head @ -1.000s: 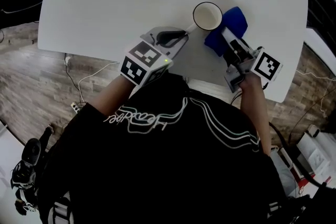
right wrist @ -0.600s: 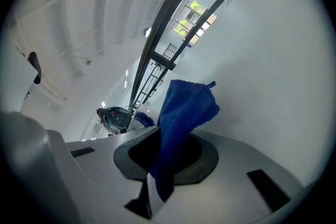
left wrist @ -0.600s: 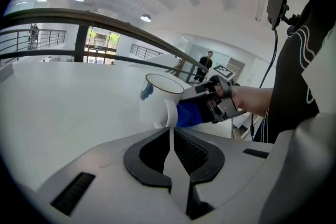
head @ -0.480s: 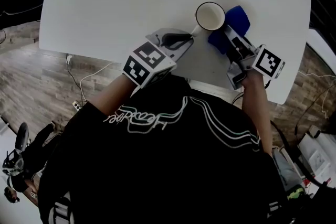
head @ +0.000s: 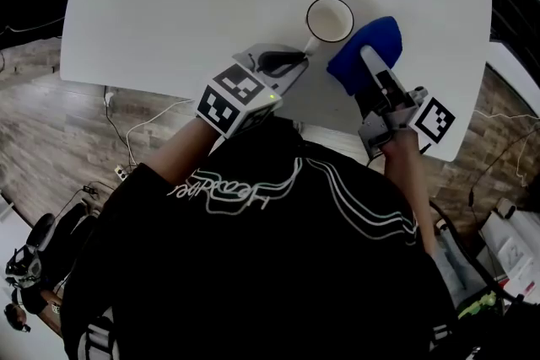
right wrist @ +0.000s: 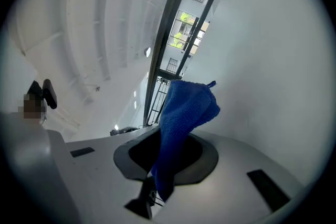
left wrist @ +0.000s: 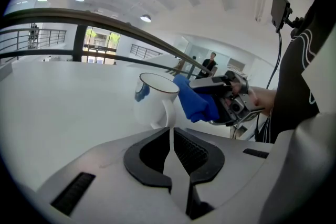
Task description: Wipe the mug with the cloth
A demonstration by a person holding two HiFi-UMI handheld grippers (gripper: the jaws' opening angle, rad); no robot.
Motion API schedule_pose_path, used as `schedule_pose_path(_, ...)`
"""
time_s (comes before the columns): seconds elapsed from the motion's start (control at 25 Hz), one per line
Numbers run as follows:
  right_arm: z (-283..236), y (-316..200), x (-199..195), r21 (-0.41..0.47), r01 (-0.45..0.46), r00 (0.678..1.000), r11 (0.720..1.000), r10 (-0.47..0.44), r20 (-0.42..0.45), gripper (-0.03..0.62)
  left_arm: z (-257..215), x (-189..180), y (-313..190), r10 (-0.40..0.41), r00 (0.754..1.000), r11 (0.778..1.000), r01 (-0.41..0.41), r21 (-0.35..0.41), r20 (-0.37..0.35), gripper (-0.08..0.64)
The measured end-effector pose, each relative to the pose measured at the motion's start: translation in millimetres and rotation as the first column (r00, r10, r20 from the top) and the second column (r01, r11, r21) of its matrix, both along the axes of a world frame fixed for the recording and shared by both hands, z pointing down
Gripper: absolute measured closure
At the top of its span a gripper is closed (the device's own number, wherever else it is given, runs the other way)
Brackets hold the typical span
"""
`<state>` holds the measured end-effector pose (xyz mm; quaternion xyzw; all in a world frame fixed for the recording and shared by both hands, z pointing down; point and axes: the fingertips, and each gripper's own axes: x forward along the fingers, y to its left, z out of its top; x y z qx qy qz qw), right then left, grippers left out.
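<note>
White mug (head: 329, 19) stands upright on the white tabletop (head: 186, 4), near the edge closest to the person. The left tool (head: 297, 61) is closed on the mug's handle (left wrist: 169, 115). The right tool (head: 364, 56) grips a blue cloth (head: 381, 38), which bunches beyond its jaws, just beside the mug's right side

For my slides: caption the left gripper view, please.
Left gripper clamps the handle of the white mug; the right gripper holds the blue cloth beside it.
</note>
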<state>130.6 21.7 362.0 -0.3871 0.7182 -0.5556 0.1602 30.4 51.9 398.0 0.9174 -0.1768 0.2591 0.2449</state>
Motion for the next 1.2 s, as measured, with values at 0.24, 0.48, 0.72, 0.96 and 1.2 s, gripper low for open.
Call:
schedule_pose_path(0.24, -4, 0, 2, -0.002, -0.063, 0.997, 0.998, 0.063, 0.047, 0.541, -1, 12, 6, 0.019, 1.0, 1.0, -0.019, -0.005, 0.005, 0.532)
schedule_pose_path(0.48, 2, -6, 5, -0.011, -0.071, 0.996, 0.997, 0.071, 0.055, 0.541, -2, 20, 8, 0.041, 0.999, 0.999, -0.041, -0.015, -0.001, 0.537)
schedule_pose_path(0.72, 23, -6, 8, -0.046, -0.057, 0.998, 0.997, 0.056, -0.025, 0.541, -3, 27, 11, 0.049, 0.999, 0.998, -0.05, -0.028, -0.012, 0.538)
schedule_pose_path(0.96, 41, -15, 2, -0.089, -0.055, 0.992, 0.995, 0.044, -0.12, 0.541, 1, 21, 5, 0.04, 0.999, 0.998, -0.042, -0.055, -0.027, 0.541)
schedule_pose_path(1.2, 19, 5, 11, -0.02, -0.058, 0.983, 0.998, 0.054, -0.177, 0.541, -14, 13, 16, -0.034, 0.998, 0.999, 0.032, -0.032, -0.047, 0.541)
